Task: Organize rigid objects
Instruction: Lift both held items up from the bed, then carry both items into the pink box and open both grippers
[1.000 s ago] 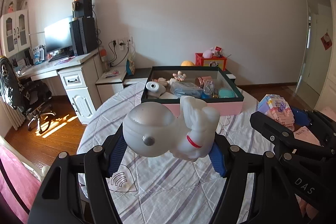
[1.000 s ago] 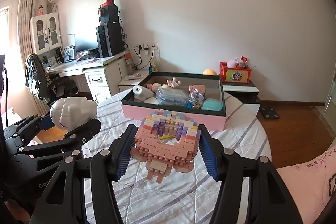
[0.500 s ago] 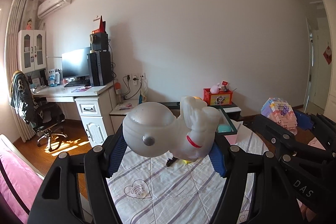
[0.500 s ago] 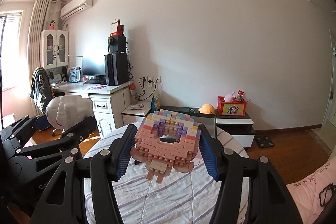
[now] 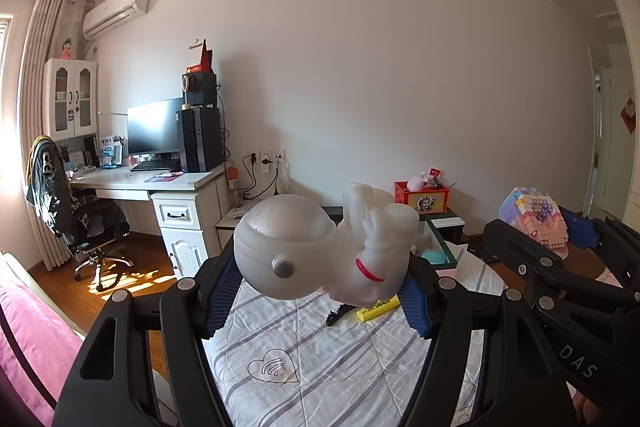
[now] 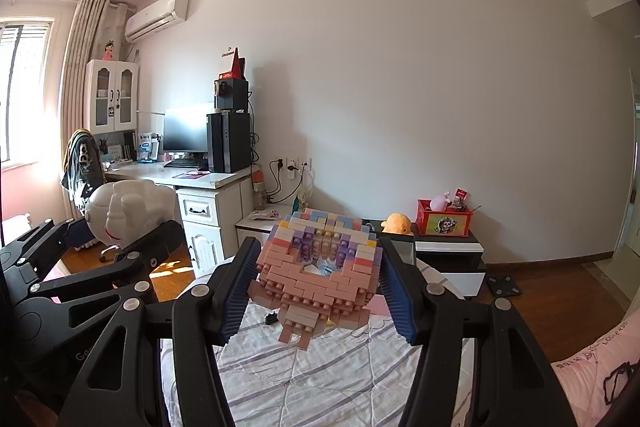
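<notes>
Left tool is up in the air, its blue pads pinching a white astronaut lying on its side: round helmet at 9 o'clock, body with a red band at 3 o'clock. The toy hangs clear above the striped cloth that covers the counter. Below it, on the cloth at about 5 o'clock from the toy, lie a yellow piece and a small black clip, just beside each other. Part of a dark-rimmed box peeks out behind the astronaut at 3 o'clock, a teal thing inside it.

Over to the right tool: it clamps a pastel brick model between its pads, mostly pink with blue, purple and white rows along the top, a stub of bricks hanging at 6 o'clock. It too is held off the cloth. The black clip shows on the cloth at 7 o'clock of the model.

Each tool turns up in the other's view: the brick model at 3 o'clock in the left wrist view, the astronaut at 9 o'clock in the right wrist view, side by side and apart.

Beyond, a white desk with a monitor at 10 o'clock, and a red box on a low cabinet at 2 o'clock.
</notes>
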Demonstrator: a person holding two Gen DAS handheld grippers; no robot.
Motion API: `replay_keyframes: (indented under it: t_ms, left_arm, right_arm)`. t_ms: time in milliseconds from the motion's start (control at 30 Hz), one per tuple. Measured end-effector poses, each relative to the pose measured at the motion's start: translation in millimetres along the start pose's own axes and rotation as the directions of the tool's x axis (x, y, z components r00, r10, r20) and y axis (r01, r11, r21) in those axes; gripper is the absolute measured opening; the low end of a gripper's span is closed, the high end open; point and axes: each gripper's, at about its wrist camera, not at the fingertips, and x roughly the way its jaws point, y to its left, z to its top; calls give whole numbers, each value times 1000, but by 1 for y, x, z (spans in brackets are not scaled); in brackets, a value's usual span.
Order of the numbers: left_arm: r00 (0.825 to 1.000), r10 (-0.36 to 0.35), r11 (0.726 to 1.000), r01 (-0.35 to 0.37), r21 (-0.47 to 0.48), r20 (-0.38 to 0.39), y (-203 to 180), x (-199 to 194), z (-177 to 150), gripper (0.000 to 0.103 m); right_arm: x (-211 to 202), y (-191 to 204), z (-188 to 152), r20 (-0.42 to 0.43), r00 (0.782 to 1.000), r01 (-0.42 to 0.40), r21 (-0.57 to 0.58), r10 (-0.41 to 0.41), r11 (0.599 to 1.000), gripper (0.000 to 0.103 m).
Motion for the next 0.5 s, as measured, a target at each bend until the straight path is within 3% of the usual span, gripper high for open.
replay_keyframes:
  t_ms: [200,500]
  left_arm:
    - [999,-14,1000,14,5,-40,-6,32,-4,70]
    - [984,-60,997,66,30,-170,-27,128,-14,70]
  right_arm:
    - [26,-7,-2,-35,999,8,8,-8,1000,60]
    - [106,-37,-18,-140,990,27,24,-24,999,60]
